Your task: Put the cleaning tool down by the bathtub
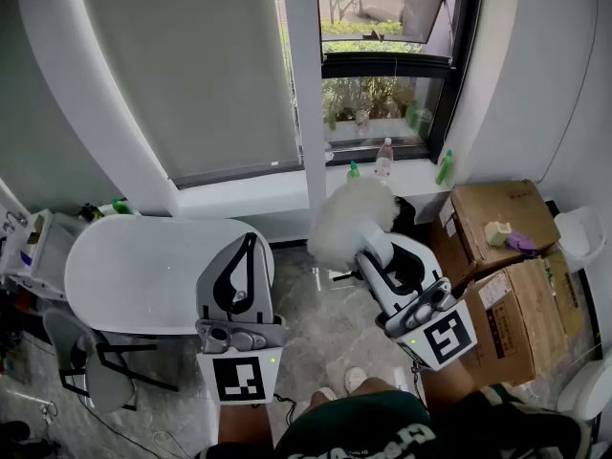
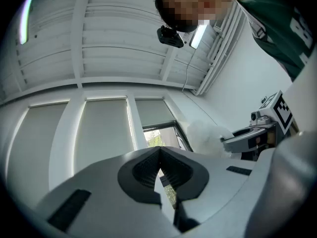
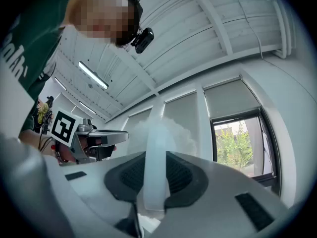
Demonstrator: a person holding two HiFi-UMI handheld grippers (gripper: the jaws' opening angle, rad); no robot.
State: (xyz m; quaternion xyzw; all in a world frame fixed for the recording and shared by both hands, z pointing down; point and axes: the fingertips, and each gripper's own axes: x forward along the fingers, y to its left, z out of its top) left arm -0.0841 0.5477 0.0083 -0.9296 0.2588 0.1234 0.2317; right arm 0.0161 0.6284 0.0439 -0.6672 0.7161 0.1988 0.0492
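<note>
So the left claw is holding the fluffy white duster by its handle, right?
No, the right claw is holding the fluffy white duster by its handle. The right gripper view shows the handle clamped there, while the left claw is shut on nothing.

The cleaning tool, a fluffy white duster head on a pale translucent handle, is held raised with its head tilted up and away. The handle is clamped in the right gripper. The white oval bathtub stands to its left, apart from it.
</note>
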